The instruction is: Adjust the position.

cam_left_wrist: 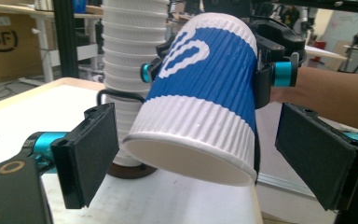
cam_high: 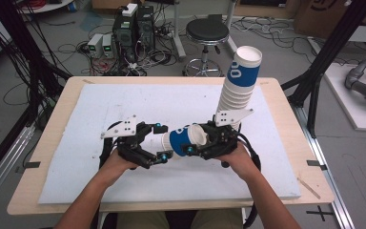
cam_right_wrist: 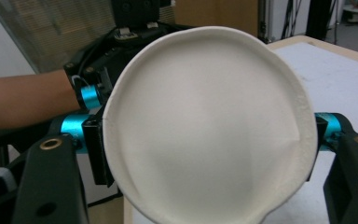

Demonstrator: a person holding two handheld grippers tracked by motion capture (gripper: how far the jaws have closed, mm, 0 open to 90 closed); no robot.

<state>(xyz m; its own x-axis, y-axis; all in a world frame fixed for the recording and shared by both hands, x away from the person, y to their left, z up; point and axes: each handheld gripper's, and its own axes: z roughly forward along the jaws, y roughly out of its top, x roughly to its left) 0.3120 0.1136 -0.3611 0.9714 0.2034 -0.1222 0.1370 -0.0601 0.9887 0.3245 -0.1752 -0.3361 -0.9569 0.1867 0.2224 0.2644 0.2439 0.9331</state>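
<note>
Right claw [cam_high: 205, 143] pinches the light, crushable paper cup [cam_high: 183, 140] at frame centre; spread left claw [cam_high: 161, 141] should grip its ribbed sleeve gently.

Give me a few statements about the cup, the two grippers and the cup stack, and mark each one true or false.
1. The right gripper grips the blue and white cup. True.
2. The cup stands upright on the table. False: it is held on its side above the white board, base toward the left gripper.
3. The left gripper's jaws are shut on the cup. False: in the left gripper view they stand open on either side of the cup's base, with gaps showing.
4. A tall cup stack rises behind the right gripper. True.
5. The stack's top cup is plain white. False: it is blue with a white rim.
</note>
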